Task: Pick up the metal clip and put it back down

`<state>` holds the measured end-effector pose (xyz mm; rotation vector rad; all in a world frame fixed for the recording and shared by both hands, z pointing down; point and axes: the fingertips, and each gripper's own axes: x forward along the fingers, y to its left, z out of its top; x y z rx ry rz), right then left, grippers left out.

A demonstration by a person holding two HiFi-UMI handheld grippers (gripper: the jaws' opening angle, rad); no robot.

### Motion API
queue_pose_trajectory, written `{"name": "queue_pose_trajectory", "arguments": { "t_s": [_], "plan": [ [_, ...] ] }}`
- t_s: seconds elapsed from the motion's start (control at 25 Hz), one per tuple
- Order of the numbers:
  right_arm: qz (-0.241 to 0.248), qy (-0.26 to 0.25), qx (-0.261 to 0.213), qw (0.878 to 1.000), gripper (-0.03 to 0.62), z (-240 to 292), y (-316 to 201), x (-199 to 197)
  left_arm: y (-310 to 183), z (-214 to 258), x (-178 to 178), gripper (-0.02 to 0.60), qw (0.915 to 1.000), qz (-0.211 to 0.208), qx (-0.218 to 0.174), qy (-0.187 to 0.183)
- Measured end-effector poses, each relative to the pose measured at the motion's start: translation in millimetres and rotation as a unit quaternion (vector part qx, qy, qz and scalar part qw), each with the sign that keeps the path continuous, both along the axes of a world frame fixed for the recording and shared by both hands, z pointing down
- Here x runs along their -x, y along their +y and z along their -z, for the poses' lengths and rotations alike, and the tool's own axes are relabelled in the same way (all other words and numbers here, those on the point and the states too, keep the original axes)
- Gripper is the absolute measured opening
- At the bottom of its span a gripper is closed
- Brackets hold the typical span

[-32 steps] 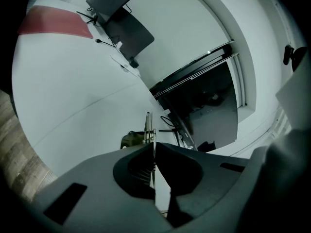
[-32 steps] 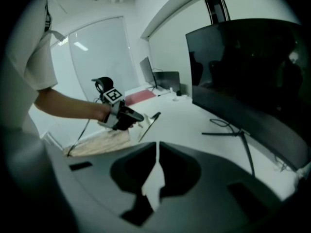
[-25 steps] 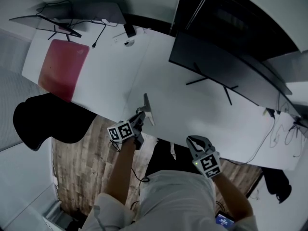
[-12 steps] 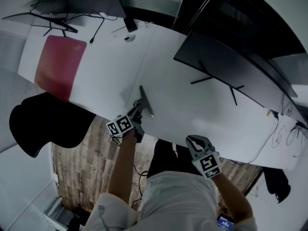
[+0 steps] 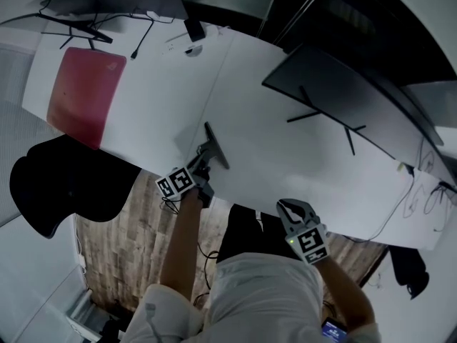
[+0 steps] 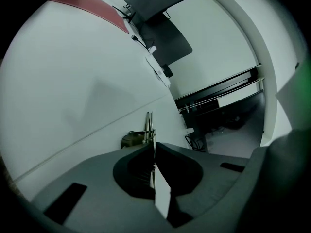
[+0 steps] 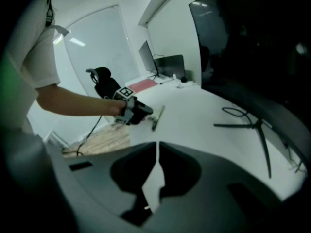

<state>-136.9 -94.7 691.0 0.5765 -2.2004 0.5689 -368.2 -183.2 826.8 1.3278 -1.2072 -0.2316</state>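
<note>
At the near edge of the white bench (image 5: 285, 156), the left gripper (image 5: 202, 158) is clenched on a grey metal clip (image 5: 216, 145). In the left gripper view its jaws are pressed together on the clip's near end (image 6: 149, 130), and the rest of the thin strip sticks out past the left gripper's tips (image 6: 152, 148), edge-on and pointing across the bench. From the right gripper view the clip (image 7: 156, 116) slants down towards the bench top just inside that near edge. Whether its far end touches the surface cannot be told.

Further along the same near edge, the right gripper (image 5: 289, 207) hangs off the bench, over the person's lap. Its jaws are closed tip to tip with nothing between them (image 7: 157, 152).

On the far left part of the bench lies a flat red rectangular mat (image 5: 82, 95), well apart from the clip. A large black monitor (image 5: 343, 95) on a thin black stand rises along the far side of the bench. A black office chair (image 5: 64, 184) stands beside the bench's left near edge, on a wood-pattern floor (image 5: 136, 234).
</note>
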Motion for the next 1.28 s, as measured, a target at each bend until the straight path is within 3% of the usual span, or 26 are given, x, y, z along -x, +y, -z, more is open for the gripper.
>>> {"name": "queue_pose_trajectory", "arguments": {
  "t_s": [0.28, 0.52, 0.6, 0.88, 1.08, 1.28],
  "plan": [
    [0.0, 0.001, -0.005, 1.0, 0.037, 3, -1, 5, -1, -2, 1, 0.035, 0.999, 0.026, -0.007, 0.036],
    [0.005, 0.005, -0.011, 1.0, 0.037, 9, 4, 5, -6, 6, 2, 0.198, 0.997, 0.041, -0.026, 0.061],
    [0.006, 0.003, -0.015, 1.0, 0.037, 11, 7, 6, -6, 9, 4, 0.225, 0.9969, 0.043, -0.029, 0.06],
    [0.011, 0.0, -0.034, 0.999, 0.037, 25, 14, 7, 9, 23, 16, 0.229, 0.9968, 0.052, -0.031, 0.052],
    [-0.003, -0.017, -0.037, 0.999, 0.037, 41, 12, 6, 22, 57, 23, 0.224, 0.9975, 0.033, -0.06, 0.016],
    [-0.005, -0.035, -0.055, 0.998, 0.037, 62, 5, 5, 40, 94, 24, 0.179, 0.9966, 0.023, -0.077, -0.018]
  ]
}}
